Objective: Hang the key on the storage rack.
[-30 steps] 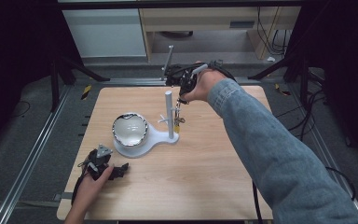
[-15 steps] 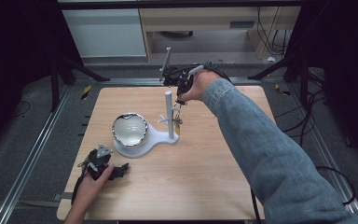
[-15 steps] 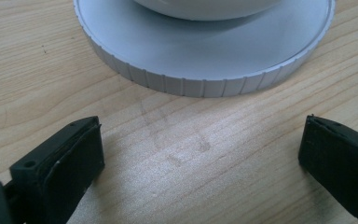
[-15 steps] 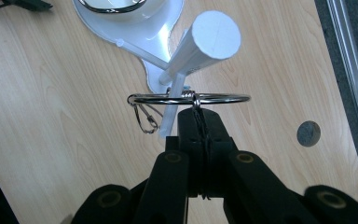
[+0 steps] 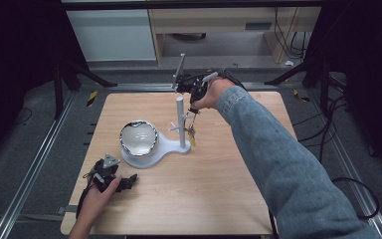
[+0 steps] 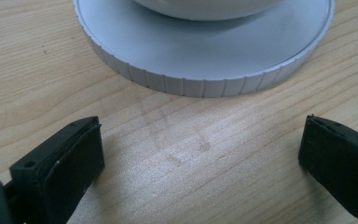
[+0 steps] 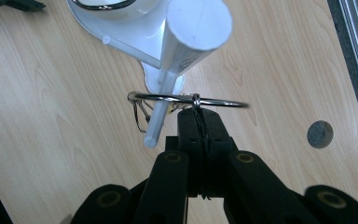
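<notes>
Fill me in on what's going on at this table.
A person works with two handheld grippers. The right gripper, shut on a metal key ring, holds it against a side peg of the white stand, with keys dangling beside the post. Whether the ring is over the peg yet is hard to tell. The left gripper rests open on the wooden table, near the stand's round base.
</notes>
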`<state>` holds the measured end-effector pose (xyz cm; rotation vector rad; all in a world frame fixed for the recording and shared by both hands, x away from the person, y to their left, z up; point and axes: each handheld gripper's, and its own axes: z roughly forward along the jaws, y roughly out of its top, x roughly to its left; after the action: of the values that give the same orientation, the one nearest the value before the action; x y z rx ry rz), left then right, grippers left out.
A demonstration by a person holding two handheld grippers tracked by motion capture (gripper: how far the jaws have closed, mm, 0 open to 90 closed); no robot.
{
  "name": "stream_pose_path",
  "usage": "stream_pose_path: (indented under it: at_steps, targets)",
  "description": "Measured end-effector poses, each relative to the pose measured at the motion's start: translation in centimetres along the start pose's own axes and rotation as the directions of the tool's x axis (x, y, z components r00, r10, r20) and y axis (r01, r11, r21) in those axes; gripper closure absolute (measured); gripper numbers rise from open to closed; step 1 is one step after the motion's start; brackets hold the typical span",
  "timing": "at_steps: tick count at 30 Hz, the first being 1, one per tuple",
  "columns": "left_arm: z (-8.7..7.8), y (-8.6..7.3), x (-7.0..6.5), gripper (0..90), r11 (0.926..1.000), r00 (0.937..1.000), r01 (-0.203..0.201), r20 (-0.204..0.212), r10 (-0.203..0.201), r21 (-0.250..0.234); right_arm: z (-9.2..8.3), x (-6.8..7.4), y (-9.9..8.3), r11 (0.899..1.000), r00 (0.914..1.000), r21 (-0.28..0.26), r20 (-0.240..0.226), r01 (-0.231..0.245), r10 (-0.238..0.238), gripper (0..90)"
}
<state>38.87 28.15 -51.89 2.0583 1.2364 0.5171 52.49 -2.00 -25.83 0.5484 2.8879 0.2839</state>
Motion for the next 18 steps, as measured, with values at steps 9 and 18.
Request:
stream_pose_path:
  at_steps: [9, 18]
  targets:
    - [0.00, 0.00, 0.00, 0.0, 1.0000, 1.0000, 0.000, 0.000, 0.000, 0.000, 0.63, -0.21, 0.06, 1.000, 0.9998, -0.014, -0.011, -0.015, 0.015, 88.3]
    - [0.00, 0.00, 0.00, 0.0, 1.0000, 1.0000, 0.000, 0.000, 0.000, 0.000, 0.22, -0.41, -0.11, 0.999, 0.9997, -0.037, -0.007, -0.025, 0.025, 87.1]
